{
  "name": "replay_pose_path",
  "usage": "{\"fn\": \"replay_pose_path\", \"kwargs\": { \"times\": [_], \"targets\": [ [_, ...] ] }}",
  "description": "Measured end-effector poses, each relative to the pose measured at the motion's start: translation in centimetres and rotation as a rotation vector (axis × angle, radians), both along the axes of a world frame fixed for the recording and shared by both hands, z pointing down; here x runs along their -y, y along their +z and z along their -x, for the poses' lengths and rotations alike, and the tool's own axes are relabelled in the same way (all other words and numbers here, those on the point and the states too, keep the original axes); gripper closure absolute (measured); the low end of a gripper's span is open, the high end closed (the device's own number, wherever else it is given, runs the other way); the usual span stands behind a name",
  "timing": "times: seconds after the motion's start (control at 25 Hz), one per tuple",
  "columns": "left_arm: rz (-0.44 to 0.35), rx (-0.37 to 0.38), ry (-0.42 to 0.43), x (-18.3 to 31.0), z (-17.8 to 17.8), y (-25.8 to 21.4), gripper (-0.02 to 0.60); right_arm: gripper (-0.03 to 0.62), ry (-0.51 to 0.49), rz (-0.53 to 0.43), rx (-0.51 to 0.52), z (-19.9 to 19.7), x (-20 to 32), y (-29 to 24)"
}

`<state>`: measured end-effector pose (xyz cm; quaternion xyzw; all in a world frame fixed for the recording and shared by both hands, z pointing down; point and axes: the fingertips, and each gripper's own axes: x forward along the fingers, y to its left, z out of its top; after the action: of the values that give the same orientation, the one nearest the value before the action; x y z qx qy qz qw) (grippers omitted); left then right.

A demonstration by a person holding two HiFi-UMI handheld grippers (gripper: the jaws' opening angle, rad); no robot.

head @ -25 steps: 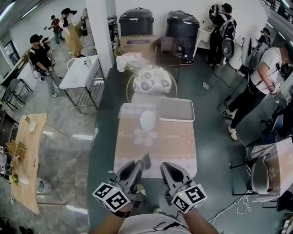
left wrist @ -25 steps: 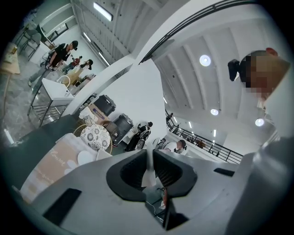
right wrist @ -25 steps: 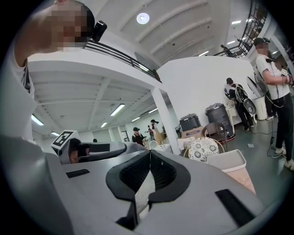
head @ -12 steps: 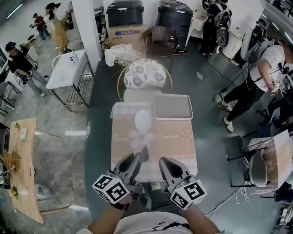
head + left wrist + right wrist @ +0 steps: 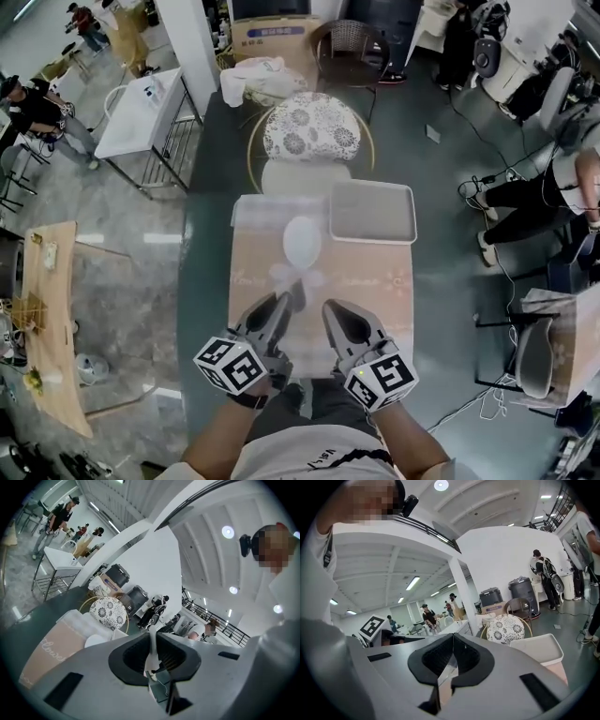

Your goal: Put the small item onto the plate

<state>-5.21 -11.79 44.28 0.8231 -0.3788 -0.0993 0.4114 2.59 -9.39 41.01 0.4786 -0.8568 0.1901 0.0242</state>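
Note:
A white oval plate (image 5: 301, 240) lies at the far middle of the beige-clothed table (image 5: 375, 281); it also shows in the left gripper view as the plate (image 5: 96, 641). My left gripper (image 5: 286, 302) hangs over the table's near part, short of the plate, shut on a small thin item (image 5: 298, 294). In the left gripper view this pale item (image 5: 153, 651) stands upright between the jaws of the left gripper (image 5: 152, 634). My right gripper (image 5: 328, 307) is beside it; in its own view the right gripper (image 5: 452, 637) has its jaws meeting at the tips, with nothing held.
A grey tray (image 5: 372, 211) lies at the table's far right, next to the plate. A round chair with a floral cushion (image 5: 309, 127) stands behind the table. A white table (image 5: 141, 117) and people are further off at the left and right.
Both grippers have come forward from in front of the table's near edge to over the table, nearer the plate. The left one has kept the small item.

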Motion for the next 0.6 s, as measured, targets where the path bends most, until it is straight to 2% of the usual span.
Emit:
{"fn": "replay_pose_path", "kwargs": {
  "times": [0.6],
  "targets": [
    [0.119, -0.070, -0.057, 9.6, -3.3, 11.2, 0.532, 0.579, 0.022, 0.085, 0.016, -2.9, 9.6, 10.5]
  ]
}}
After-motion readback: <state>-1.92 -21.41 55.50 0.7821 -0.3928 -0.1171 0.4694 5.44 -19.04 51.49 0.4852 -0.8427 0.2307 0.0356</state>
